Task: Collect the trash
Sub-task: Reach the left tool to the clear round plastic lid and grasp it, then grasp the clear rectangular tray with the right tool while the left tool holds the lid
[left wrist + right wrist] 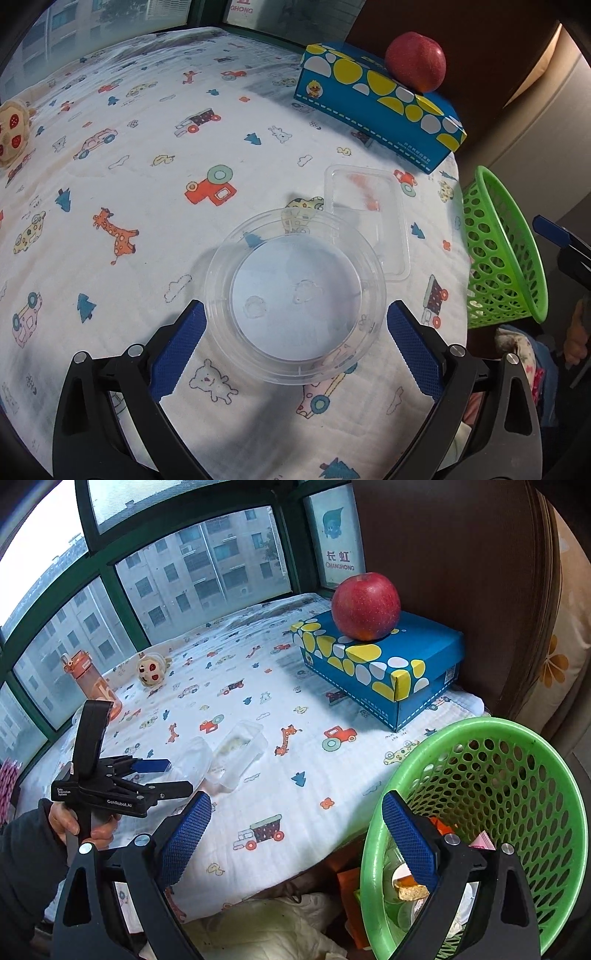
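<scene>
A clear round plastic container (295,295) lies on the cartoon-print tablecloth (147,177). My left gripper (295,306) stands open over it, one blue pad on each side of its rim. Behind it a clear rectangular tray (369,218) touches it. From the right wrist view, the left gripper (181,775) reaches the round container (194,758) next to the tray (240,753). My right gripper (295,799) is open over the table's near edge, holding nothing. Its right finger crosses the rim of the green basket (498,775), which holds several scraps.
A red apple (365,605) sits on a blue box (380,664) at the back right. A small plush toy (151,668) and an orange bottle (92,683) stand near the window. The basket (495,258) tilts beside the table's right edge. A person's hand (74,823) holds the left gripper.
</scene>
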`<state>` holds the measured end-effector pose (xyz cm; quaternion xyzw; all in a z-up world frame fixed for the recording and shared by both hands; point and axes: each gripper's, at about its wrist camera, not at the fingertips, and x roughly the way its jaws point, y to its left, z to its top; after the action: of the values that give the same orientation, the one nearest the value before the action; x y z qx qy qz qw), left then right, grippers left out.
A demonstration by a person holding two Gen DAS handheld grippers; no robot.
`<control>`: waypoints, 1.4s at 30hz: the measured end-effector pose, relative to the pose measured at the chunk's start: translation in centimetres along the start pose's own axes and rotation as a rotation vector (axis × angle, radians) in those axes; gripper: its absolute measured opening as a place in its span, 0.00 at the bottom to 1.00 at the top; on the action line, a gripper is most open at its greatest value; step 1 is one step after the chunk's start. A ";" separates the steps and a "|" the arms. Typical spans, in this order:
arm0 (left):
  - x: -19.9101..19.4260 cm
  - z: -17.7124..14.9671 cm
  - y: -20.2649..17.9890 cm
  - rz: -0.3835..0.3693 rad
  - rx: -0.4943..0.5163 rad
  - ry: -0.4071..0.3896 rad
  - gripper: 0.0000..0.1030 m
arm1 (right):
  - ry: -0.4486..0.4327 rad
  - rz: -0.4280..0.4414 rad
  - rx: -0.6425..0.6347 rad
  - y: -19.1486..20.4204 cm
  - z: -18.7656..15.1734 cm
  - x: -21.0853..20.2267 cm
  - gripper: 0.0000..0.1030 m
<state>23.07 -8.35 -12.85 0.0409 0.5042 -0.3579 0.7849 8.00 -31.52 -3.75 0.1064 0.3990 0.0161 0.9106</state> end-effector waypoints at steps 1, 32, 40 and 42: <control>0.1 0.0 -0.1 0.004 0.004 0.000 0.94 | 0.002 0.001 0.001 0.0 0.0 0.1 0.88; -10.1 -3.7 3.4 0.169 -0.123 -0.176 0.87 | 0.141 0.025 -0.001 7.3 3.0 10.8 0.83; -10.5 -4.9 4.5 0.157 -0.155 -0.182 0.87 | 0.200 -0.065 0.054 7.8 3.7 15.3 0.83; -10.5 -5.1 4.7 0.155 -0.160 -0.182 0.87 | 0.216 -0.080 0.054 7.9 3.8 16.2 0.81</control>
<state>19.53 2.74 -8.12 -0.0159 0.4530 -0.2571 0.8535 22.25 -22.63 -11.39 0.1124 0.4989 -0.0195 0.8591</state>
